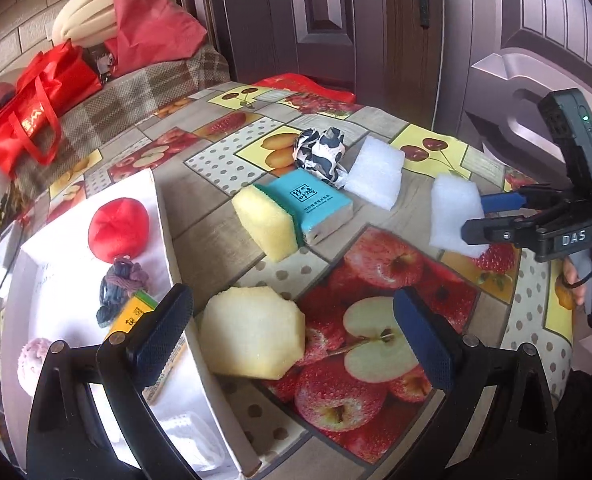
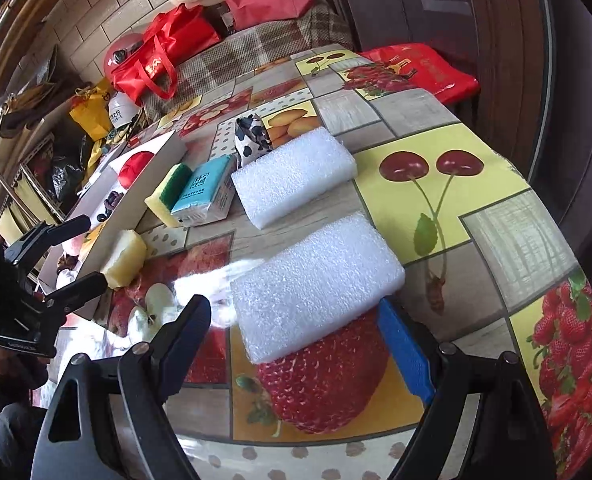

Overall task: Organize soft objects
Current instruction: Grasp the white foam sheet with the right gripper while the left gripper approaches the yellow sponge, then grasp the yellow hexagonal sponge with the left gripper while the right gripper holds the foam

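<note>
**Mia:** Which soft thing gets picked up next?

**Ben:** I think the near white foam block [image 2: 315,284]. It lies flat on the table [image 2: 495,184], close to the table's right edge, on the big strawberry picture.

**Mia:** Where is it from the right tongs [image 2: 296,344]?

**Ben:** Right in front of them. The near end of the block sits between the two tips. The tips are wide apart and do not squeeze it. The blue one looks like it is just beside the block's corner, maybe touching.

**Mia:** Which way does the block point?

**Ben:** Its long side runs slanted, from the tongs up toward the right edge of the table. So the tongs would close across its short side. That seems a good way to grab it.

**Mia:** And the left tongs [image 1: 292,332]?

**Ben:** They are wide apart too, with nothing squeezed. They are over by the white box [image 1: 164,208] at the left side of the table. A yellow sponge piece [image 1: 252,338] lies between their tips, leaning on the box wall.

**Mia:** So which hand is nearer the white foam?

**Ben:** The right one, by a lot. The left is well apart from it.

**Mia:** Where should the foam go?

**Ben:** Into the white box, I guess. A red cushion [image 1: 118,228] is in there already. That is way across the table.
</note>
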`<state>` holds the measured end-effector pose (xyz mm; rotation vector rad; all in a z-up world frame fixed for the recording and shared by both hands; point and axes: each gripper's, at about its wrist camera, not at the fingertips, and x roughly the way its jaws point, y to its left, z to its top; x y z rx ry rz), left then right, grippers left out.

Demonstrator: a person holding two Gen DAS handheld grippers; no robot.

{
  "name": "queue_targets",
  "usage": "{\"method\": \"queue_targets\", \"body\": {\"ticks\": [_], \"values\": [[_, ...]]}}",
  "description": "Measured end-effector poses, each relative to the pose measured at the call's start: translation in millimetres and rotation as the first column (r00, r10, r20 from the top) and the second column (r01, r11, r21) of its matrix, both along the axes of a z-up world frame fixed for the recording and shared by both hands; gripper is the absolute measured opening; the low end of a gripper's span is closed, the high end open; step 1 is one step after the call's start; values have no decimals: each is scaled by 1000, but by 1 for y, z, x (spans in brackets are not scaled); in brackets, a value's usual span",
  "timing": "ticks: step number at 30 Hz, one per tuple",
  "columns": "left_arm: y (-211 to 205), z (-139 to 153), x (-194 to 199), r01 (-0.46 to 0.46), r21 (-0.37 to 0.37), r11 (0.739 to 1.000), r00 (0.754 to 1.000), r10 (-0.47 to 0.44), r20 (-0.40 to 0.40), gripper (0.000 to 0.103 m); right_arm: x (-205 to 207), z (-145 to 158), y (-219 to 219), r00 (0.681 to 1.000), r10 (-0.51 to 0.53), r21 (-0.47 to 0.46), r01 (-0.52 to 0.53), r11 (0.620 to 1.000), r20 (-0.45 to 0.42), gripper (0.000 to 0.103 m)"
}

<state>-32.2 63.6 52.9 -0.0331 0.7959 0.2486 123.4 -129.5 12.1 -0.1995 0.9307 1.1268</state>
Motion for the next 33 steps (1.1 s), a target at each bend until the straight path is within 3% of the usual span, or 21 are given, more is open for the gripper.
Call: {"method": "queue_targets", "body": {"ticks": [4, 8, 10, 12, 15, 18, 19, 21, 23, 27, 31, 33], "values": [[1, -2, 8, 18, -28, 999, 999, -18, -29, 101, -5, -2, 30, 994, -35, -61, 41, 997, 99, 86], [-9, -21, 30, 10, -27, 1000, 994, -13, -111, 101, -4, -6, 50, 985, -60, -96, 76, 992, 160, 86], [-16, -33, 35, 35, -56, 998, 987, -43, -153, 101, -1, -5, 50, 986, -62, -84, 76, 994, 154, 87], [-28, -39, 33, 48, -12, 999, 987, -49, -155, 101, 2, -5, 46, 989, -69, -67, 78, 995, 131, 87], [-35, -34, 25, 88, -100, 991, 990, -98, -104, 101, 8, -4, 39, 990, -91, -45, 96, 994, 105, 87], [-44, -12, 13, 194, -225, 955, 980, -199, -2, 101, 9, -3, 35, 991, -103, -30, 107, 994, 91, 87], [-46, -2, 7, 208, -228, 951, 978, -205, 36, 101, 9, -3, 33, 991, -104, -26, 106, 994, 87, 87], [-48, 16, -5, 178, -140, 974, 982, -166, 90, 101, 9, -3, 29, 992, -101, -19, 103, 994, 80, 87], [-41, 27, -11, 122, -65, 990, 989, -115, 96, 101, 8, -3, 25, 992, -102, -14, 103, 995, 72, 87], [-27, 15, -1, 86, -35, 996, 996, -87, -9, 101, 8, -2, 22, 993, -101, -6, 102, 995, 54, 87], [-28, -15, 19, 34, 97, 995, 993, -23, -115, 101, 8, -1, 31, 992, -110, -21, 111, 994, 55, 88], [-22, -28, 24, 19, 82, 996, 990, -7, -140, 101, 9, -1, 37, 991, -118, -34, 120, 992, 61, 88]]}}
